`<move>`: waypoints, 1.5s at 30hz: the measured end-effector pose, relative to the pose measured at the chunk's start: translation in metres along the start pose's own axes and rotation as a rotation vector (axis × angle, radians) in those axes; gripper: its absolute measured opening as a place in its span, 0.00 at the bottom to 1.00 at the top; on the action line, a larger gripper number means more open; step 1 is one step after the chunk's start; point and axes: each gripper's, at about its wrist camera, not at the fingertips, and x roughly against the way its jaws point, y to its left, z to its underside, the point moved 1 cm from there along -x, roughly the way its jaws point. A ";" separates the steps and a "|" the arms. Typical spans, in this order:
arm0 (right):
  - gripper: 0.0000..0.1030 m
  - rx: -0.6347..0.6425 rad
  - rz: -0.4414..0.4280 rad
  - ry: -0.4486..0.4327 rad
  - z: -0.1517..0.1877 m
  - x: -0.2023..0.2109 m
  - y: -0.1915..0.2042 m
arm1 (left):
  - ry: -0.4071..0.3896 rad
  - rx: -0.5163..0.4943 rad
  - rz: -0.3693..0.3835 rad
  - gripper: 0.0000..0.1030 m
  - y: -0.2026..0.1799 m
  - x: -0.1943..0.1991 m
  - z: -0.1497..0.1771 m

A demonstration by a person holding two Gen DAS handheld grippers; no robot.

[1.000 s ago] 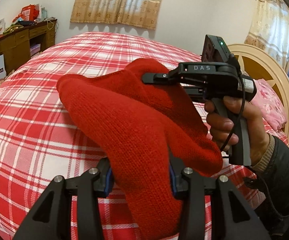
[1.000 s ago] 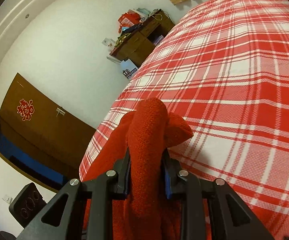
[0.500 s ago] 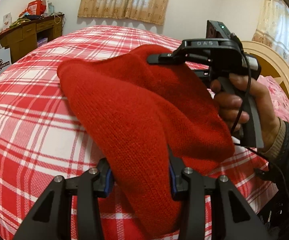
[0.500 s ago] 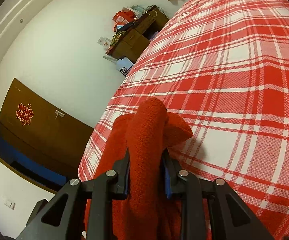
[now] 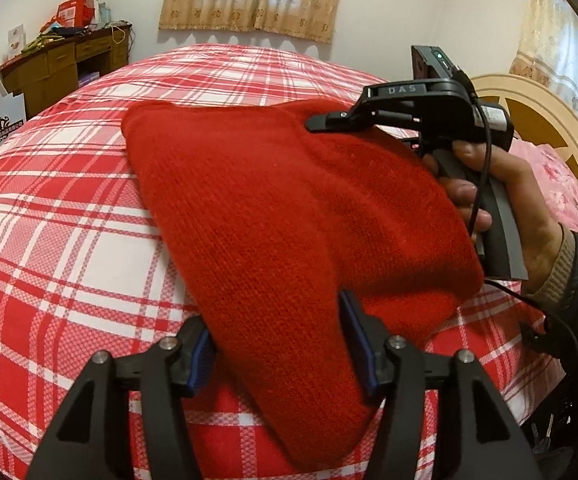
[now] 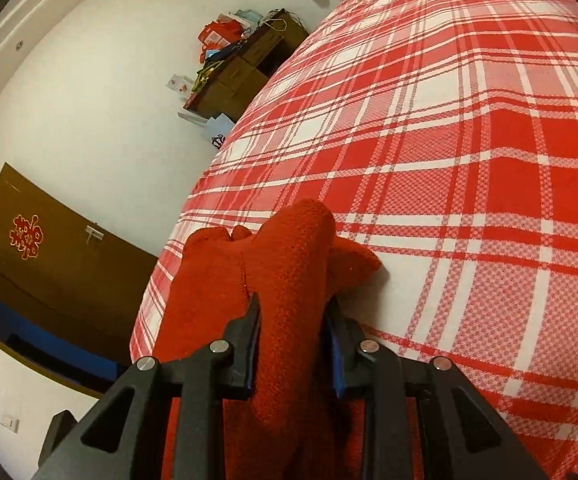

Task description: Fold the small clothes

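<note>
A red knitted garment (image 5: 273,208) hangs stretched over the bed between both grippers. My left gripper (image 5: 281,344) is shut on its near edge, at the bottom of the left wrist view. My right gripper (image 6: 293,328) is shut on a bunched fold of the same garment (image 6: 289,264). In the left wrist view the right gripper (image 5: 329,126) shows at the garment's far right edge, held by a hand. The garment's far end rests low over the bed. The fingertips are hidden in the knit.
The bed has a red and white plaid cover (image 5: 57,216) (image 6: 469,152). A cream headboard (image 5: 537,120) and a pink pillow (image 5: 561,184) are on the right. A wooden desk (image 5: 65,64) with clutter stands by the far wall. A brown door (image 6: 41,256) is on the left.
Both grippers have come down toward the bed with the garment. It now lies flatter and more spread out. Both grips stay shut.
</note>
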 end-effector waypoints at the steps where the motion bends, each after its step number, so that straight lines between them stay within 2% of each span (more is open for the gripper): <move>1: 0.28 0.002 0.007 0.001 0.000 0.000 0.000 | 0.003 -0.004 -0.006 0.58 -0.001 0.001 0.000; 9: 0.32 -0.001 0.020 0.000 0.000 0.004 -0.004 | 0.013 -0.030 -0.043 0.63 -0.008 0.014 0.006; 12: 0.32 0.058 0.054 0.005 0.002 0.009 0.002 | 0.003 -0.057 -0.084 0.66 -0.014 0.023 0.006; 13: 0.32 0.058 0.054 0.005 0.002 0.010 0.001 | -0.008 -0.074 -0.096 0.70 -0.017 0.025 0.005; 15: 0.33 0.053 0.060 0.000 -0.001 0.013 0.001 | -0.022 -0.114 -0.129 0.71 -0.025 0.031 0.003; 16: 0.33 0.056 0.076 -0.011 -0.001 0.017 0.003 | -0.027 -0.122 -0.132 0.71 -0.026 0.033 0.002; 19: 0.39 0.088 0.123 -0.118 0.000 0.045 0.015 | -0.071 -0.138 -0.145 0.72 -0.028 0.047 -0.007; 21: 0.43 0.102 0.078 -0.157 0.003 0.062 0.026 | -0.125 -0.120 -0.161 0.84 -0.023 0.056 -0.017; 22: 0.47 0.109 0.044 -0.174 0.007 0.072 0.033 | -0.157 -0.107 -0.184 0.96 -0.017 0.059 -0.021; 23: 0.49 0.119 0.019 -0.180 0.011 0.078 0.039 | -0.189 -0.092 -0.217 1.00 -0.010 0.060 -0.025; 25: 0.49 0.162 -0.047 -0.168 0.025 0.085 0.054 | -0.201 -0.063 -0.268 1.00 0.006 0.052 -0.032; 28: 0.49 0.194 -0.123 -0.072 0.046 0.076 0.063 | -0.177 0.020 -0.314 1.00 0.035 0.032 -0.036; 29: 0.49 0.190 -0.111 -0.041 0.052 0.070 0.062 | -0.160 0.034 -0.321 1.00 0.040 0.026 -0.036; 31: 0.49 0.181 0.033 -0.002 0.062 0.056 0.051 | -0.111 0.045 -0.321 1.00 0.047 0.011 -0.030; 32: 0.49 0.171 0.067 -0.005 0.064 0.053 0.043 | -0.103 0.046 -0.333 1.00 0.048 0.005 -0.029; 36: 0.49 0.117 0.098 -0.038 0.067 0.048 0.026 | -0.094 0.049 -0.317 1.00 0.049 -0.004 -0.020; 39: 0.49 0.128 0.123 -0.057 0.073 0.053 0.031 | -0.109 0.056 -0.308 1.00 0.049 -0.004 -0.017; 42: 0.50 0.095 0.120 -0.120 0.080 0.079 0.044 | -0.106 0.085 -0.305 1.00 0.046 0.008 -0.018; 45: 0.58 0.147 0.233 -0.222 0.094 0.109 0.071 | -0.114 0.077 -0.281 1.00 0.035 0.030 -0.015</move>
